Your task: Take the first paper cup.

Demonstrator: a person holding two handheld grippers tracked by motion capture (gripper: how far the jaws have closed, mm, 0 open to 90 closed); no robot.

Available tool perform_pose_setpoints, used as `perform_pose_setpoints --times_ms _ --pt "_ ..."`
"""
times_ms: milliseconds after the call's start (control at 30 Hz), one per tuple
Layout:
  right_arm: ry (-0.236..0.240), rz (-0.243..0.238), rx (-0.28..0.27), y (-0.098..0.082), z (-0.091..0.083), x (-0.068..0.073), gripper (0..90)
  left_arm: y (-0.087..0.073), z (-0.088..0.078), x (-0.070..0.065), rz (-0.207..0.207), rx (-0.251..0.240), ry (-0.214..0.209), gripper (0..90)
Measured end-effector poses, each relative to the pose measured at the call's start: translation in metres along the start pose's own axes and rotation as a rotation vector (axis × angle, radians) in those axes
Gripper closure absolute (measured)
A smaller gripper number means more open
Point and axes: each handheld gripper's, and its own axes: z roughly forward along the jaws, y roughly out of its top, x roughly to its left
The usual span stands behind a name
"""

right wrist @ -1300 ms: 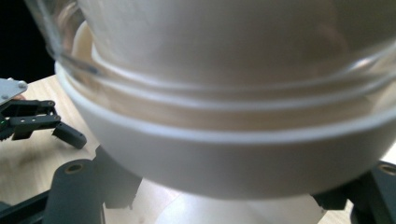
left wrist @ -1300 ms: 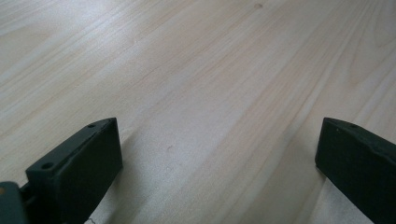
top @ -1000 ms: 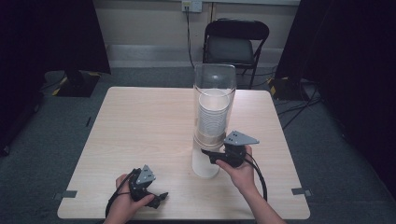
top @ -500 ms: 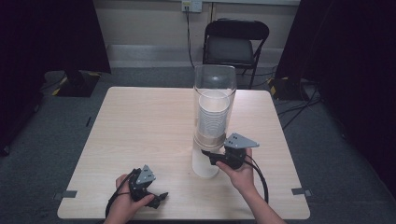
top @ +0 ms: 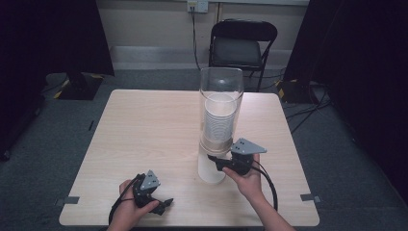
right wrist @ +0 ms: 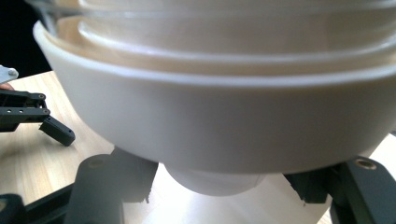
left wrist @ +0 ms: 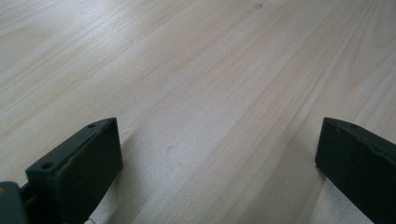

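The left hand [top: 129, 209] rests low at the near edge of the table [top: 144, 130], wrist coming in from the bottom of the high view. Its left gripper [top: 161, 204] lies close to the wood and points to the right along the table's near side. In the left gripper view its two black jaws stand wide apart, with bare tabletop between them and nothing held.

Further right stands a tall clear tube [top: 221, 91], upright on the table's right half, with a stack of white bowls [top: 219, 120] inside it. The lowest bowl [right wrist: 224, 126] sits at the tube's bottom opening, above a pale base [top: 210, 171] on the table.

The right hand [top: 248, 175] reaches in from the lower right, forearm angled up toward the tube, and holds the right gripper [top: 216, 161] about level, its jaws pointing left at the foot of the tube. In the right gripper view the bowl hangs just over the jaws, its small foot down between them. The jaws have just been closing, and now stand one on each side of that foot, narrow but not fully together. Whether the pads actually press on the foot is hard to judge, since the bowl's wide belly hides the tips; they look close beside it, perhaps touching. The left gripper also shows far off at the left of that view, well apart from the bowl.
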Motion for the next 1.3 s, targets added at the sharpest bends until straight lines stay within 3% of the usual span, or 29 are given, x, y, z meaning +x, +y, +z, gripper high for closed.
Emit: perform_pose_setpoints --times_ms 533,567,600,633,667,700,733,767,867,933,967,1300 --pt "-0.006 -0.002 0.004 -0.003 0.000 0.000 36.8 0.000 0.000 0.000 -0.003 -0.003 0.000 0.0" --pt "-0.012 -0.021 0.062 -0.005 0.003 0.000 37.1 0.000 0.000 0.000 -0.003 -0.003 0.000 0.0" --pt "-0.020 -0.043 0.157 -0.018 0.009 0.000 37.3 0.000 0.000 0.000 -0.003 -0.003 0.000 0.0" --pt "-0.023 -0.021 0.208 -0.035 0.010 -0.002 37.3 0.000 0.000 0.000 -0.003 -0.002 0.001 0.0" --pt "-0.030 0.013 0.172 -0.050 0.007 -0.002 37.3 0.000 0.000 0.000 -0.005 -0.003 0.001 0.0" --pt "-0.031 0.022 0.176 -0.059 0.004 -0.001 37.1 0.000 0.000 0.000 -0.001 0.000 -0.001 0.0" --pt "-0.031 0.022 0.176 -0.059 0.004 -0.001 37.1 0.000 0.000 0.000 -0.001 0.000 -0.001 0.0" --pt "-0.008 -0.013 0.208 -0.049 0.000 -0.002 37.0 0.000 0.000 0.000 0.001 0.000 -0.003 0.0" --pt "0.012 -0.024 0.233 -0.037 -0.004 -0.009 36.7 0.000 0.000 0.000 0.000 -0.001 -0.002 0.0" --pt "0.020 -0.034 0.249 -0.039 -0.005 -0.010 36.6 0.000 0.000 0.000 0.000 -0.001 -0.003 0.0" --pt "0.041 -0.015 0.273 -0.049 -0.006 -0.013 36.4 0.000 0.000 0.000 0.001 -0.001 -0.003 0.0" --pt "0.021 -0.006 0.310 -0.066 -0.022 -0.021 36.2 0.000 0.000 0.000 0.001 -0.001 -0.002 0.0"
